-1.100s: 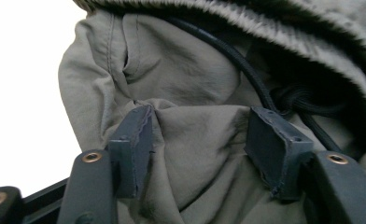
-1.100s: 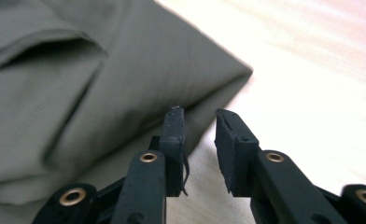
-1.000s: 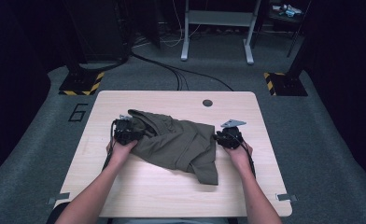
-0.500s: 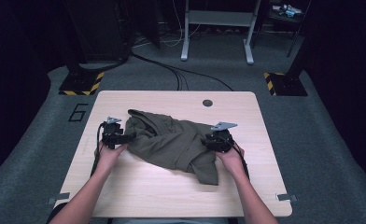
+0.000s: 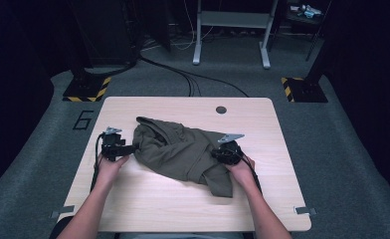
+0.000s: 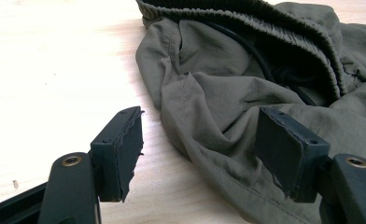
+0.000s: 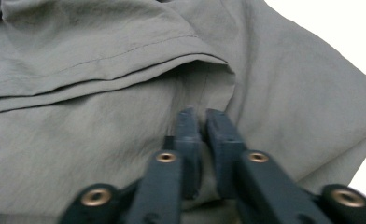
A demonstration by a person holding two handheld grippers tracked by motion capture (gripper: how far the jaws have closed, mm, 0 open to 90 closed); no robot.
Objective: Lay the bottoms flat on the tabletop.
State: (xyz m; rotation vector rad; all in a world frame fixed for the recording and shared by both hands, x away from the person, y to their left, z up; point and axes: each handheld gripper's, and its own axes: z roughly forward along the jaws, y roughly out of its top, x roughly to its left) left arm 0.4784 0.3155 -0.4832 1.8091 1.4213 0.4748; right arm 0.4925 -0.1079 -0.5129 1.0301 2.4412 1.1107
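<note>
Olive garment point(image 5: 183, 152) now pinched by right gripper point(image 7: 203, 116), just closed; left gripper point(image 6: 200, 140) gapes, shifted left

- My table point(image 5: 133, 204), pale wood, fills the lower middle of the high view.
- Round hole point(image 5: 221, 109) near its far edge.
- Black cables point(image 5: 183, 74) trail over grey floor point(image 5: 342, 149), upper centre.
- Striped bases point(image 5: 86, 92) upper left and upper right.

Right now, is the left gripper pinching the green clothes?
No, in the left gripper view the left gripper has its jaws spread wide, with the olive green garment lying loose between them and neither pad pressing on it.
</note>
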